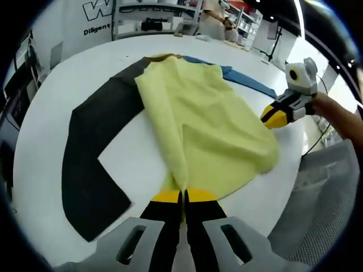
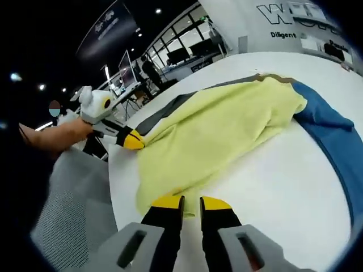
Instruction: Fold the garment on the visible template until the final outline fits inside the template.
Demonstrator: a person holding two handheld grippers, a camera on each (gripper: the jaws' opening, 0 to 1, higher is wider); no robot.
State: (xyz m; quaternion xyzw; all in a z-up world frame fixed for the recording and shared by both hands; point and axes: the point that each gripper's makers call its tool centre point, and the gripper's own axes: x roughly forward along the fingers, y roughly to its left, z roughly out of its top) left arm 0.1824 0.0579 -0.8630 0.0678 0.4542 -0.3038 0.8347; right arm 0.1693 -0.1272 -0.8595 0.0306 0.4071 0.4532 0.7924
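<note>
At the left of the left gripper view a black template point(image 1: 91, 164) lies flat on the white round surface point(image 1: 51, 85), bent like a wide angle. Toward the centre a pale yellow garment point(image 1: 210, 124) spreads over it, and a blue piece point(image 1: 249, 79) pokes out at the upper right. At bottom centre the left tongs point(image 1: 182, 196) are pressed together on the garment's near edge. At the right edge the right tongs point(image 1: 275, 116) touch the garment's side, held by a hand point(image 1: 340, 113); whether they grip the cloth, I cannot tell. In the right gripper view the left tongs point(image 2: 133, 140) show at the left, the garment point(image 2: 215, 130) in the middle, and the right tongs point(image 2: 191, 202) at bottom centre, slightly apart at the cloth's edge
</note>
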